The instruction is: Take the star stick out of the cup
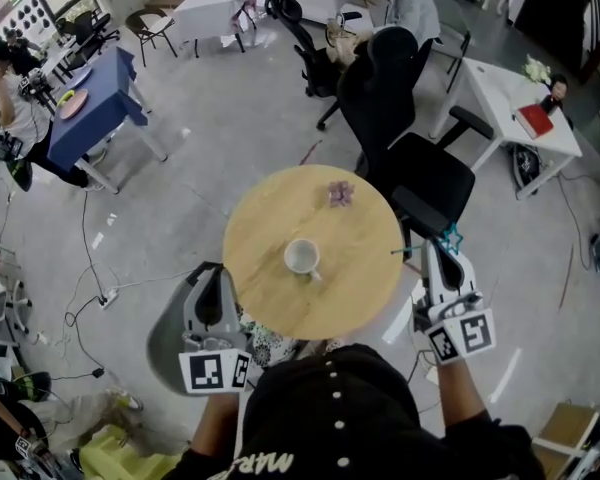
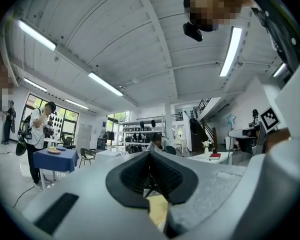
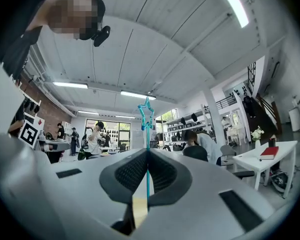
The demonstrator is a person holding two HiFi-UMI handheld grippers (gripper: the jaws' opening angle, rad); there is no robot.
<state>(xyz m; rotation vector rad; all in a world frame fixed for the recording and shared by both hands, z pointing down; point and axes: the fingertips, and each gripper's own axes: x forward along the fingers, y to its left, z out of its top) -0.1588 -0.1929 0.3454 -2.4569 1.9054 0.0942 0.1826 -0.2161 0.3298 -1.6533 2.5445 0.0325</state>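
A white cup point(image 1: 302, 257) stands upright near the middle of the round wooden table point(image 1: 270, 208); I see nothing sticking out of it. My right gripper point(image 1: 445, 253) is off the table's right edge, pointing up, shut on the thin teal star stick point(image 3: 148, 179). Its star point(image 3: 146, 115) rises above the jaws and is also seen from the head view as the star point(image 1: 450, 236). My left gripper point(image 1: 220, 273) hangs by the table's left front edge. In the left gripper view its pads meet with nothing between them, so this left gripper point(image 2: 150, 156) is shut and empty.
A small purple object point(image 1: 340, 193) lies at the table's far side. A black office chair point(image 1: 420, 168) stands just behind the table on the right. Beyond it are a white desk point(image 1: 500, 98), a blue-covered table point(image 1: 90, 98), people, and cables on the floor.
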